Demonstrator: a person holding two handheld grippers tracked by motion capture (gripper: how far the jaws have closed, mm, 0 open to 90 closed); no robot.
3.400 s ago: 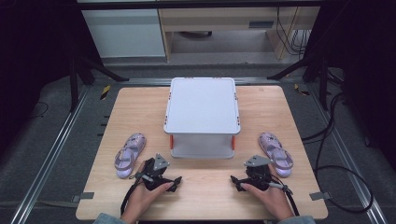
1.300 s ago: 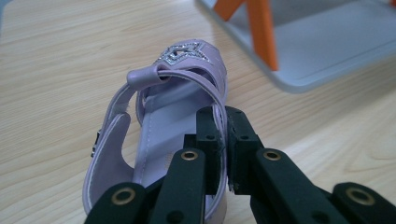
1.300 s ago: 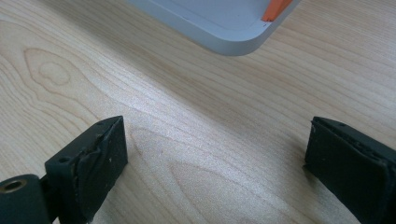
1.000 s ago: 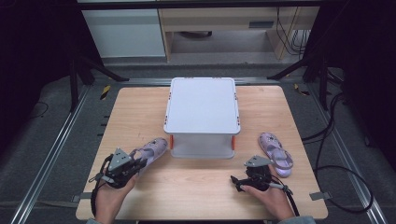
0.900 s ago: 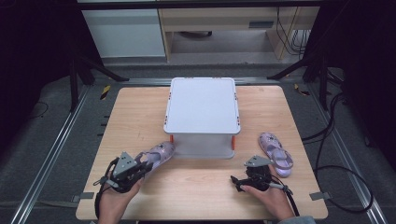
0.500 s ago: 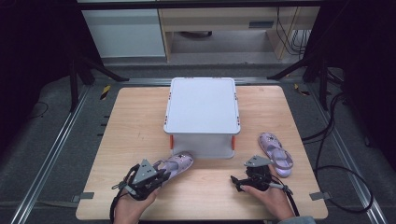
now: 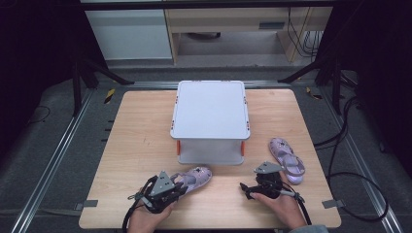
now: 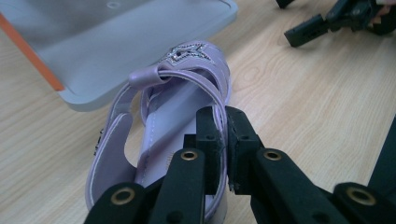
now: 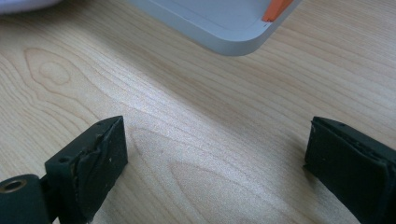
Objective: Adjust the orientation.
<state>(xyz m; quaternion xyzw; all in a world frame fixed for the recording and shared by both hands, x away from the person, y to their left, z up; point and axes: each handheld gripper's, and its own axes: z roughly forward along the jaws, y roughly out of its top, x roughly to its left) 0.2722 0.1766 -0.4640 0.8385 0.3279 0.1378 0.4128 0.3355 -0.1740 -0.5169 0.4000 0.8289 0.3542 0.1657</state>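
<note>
My left claw (image 8: 223,140) is clamped on the side edge and thin strap of a lilac sandal (image 8: 163,126), its two jaws pressed almost together with only the sandal's rim between them. In the high view this left claw (image 7: 167,187) sits at the near edge of the wooden tabletop (image 7: 136,141), in my left hand (image 7: 148,218), and the sandal (image 7: 192,178) stretches from it toward the middle, its toe pointing up and right, just in front of the grey box (image 7: 210,119). Along my left jaws I see the sandal's crossed straps with a sparkly star on the toe, and the toe reaches the base of the box (image 8: 112,42), which has an orange strip at its corner; I cannot tell whether the two touch. The sandal's sole seems to lie on the wood, though the heel end is hidden under my jaws. My right claw (image 9: 215,158) is released, its jaws spread wide with bare wood grain between them and nothing held; a rounded corner of the box (image 9: 224,23) with an orange tab lies ahead of it. From above, the right claw (image 7: 255,187) rests low on the tabletop in my right hand (image 7: 279,208), near the front right corner of the box. The second lilac sandal (image 7: 286,154) lies flat just to the right of that claw, beside the box, toe pointing away from me.
</note>
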